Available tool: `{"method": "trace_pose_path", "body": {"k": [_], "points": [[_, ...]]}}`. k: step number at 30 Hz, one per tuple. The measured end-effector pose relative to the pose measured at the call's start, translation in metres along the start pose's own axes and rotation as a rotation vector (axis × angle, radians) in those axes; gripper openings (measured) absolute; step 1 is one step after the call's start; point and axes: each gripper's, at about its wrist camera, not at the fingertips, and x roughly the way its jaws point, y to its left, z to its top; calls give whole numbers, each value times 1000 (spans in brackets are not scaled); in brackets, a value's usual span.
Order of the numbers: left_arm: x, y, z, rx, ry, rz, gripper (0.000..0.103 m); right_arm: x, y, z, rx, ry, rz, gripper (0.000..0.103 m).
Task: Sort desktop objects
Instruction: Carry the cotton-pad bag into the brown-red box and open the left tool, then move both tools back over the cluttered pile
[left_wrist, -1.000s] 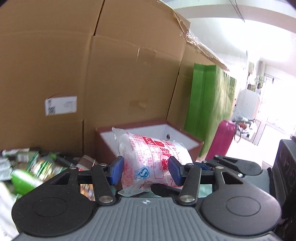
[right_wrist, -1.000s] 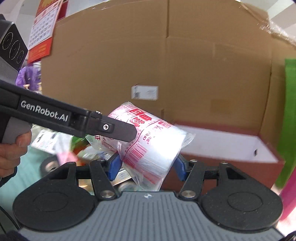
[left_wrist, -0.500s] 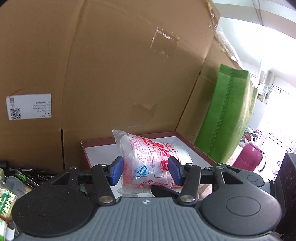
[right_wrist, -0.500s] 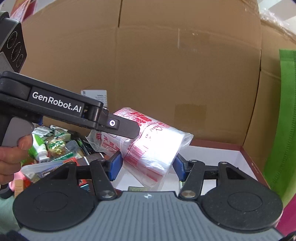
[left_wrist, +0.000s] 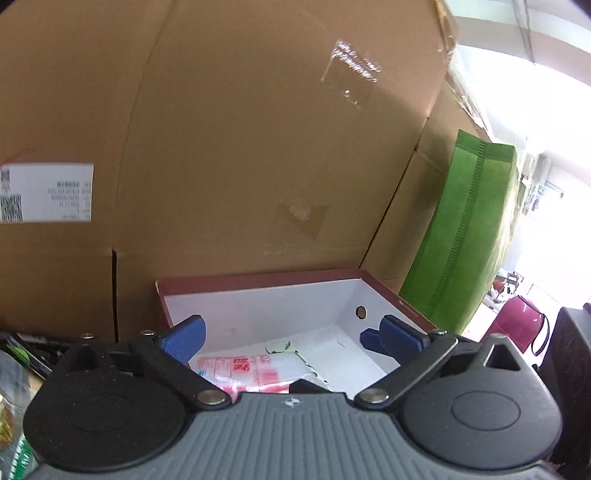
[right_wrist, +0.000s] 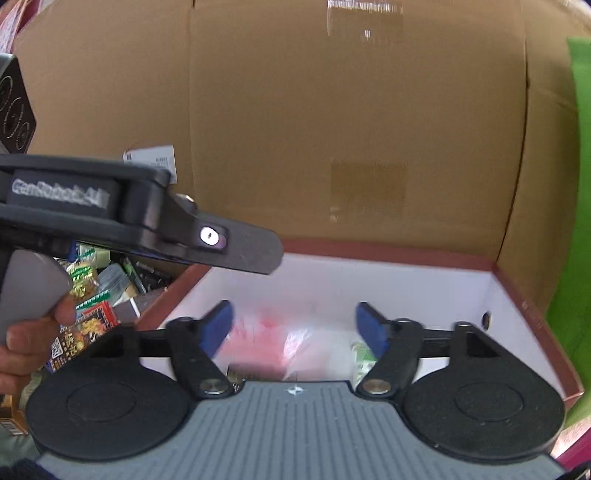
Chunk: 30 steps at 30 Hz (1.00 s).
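A clear plastic bag with red print (left_wrist: 240, 369) lies inside the red box with a white lining (left_wrist: 258, 280), blurred in the right wrist view as bag (right_wrist: 273, 332) in the box (right_wrist: 406, 254). My left gripper (left_wrist: 291, 338) hovers over the box, jaws opening wide, nothing between its blue pads (left_wrist: 184, 338). My right gripper (right_wrist: 295, 326) hangs above the bag with jaws opening, its pads (right_wrist: 218, 325) off the plastic. The left gripper's black finger (right_wrist: 240, 251) crosses the right view, held by a hand (right_wrist: 37, 332).
Tall cardboard sheets (left_wrist: 240, 147) stand right behind the box. A green bag (left_wrist: 469, 229) leans at the right, with a magenta flask (left_wrist: 517, 328) beyond. A heap of packets and small items (right_wrist: 96, 295) lies left of the box. White and green wrapping (left_wrist: 288, 347) lies in the box.
Both grippers held the bag together and carried it over the box. Now both have opened and the bag has dropped into the box.
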Motion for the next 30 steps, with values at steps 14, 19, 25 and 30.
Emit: {"method": "trace_pose_path", "body": {"k": [14,19,25,30], "points": [[-29,-19,-10,65,-18,50,103,-28,23,-2,20,20,-49,89],[-48,-27,-16,87,-25,71,103,-34,27,0,25,14,-51,89],[-69,-31,-24,102,-15,90,103,-63,37,-3,27,-4,-26,89],[-94,-32,-37,116,33,117,103,-89,56,-8,42,-18,-7,89]]}}
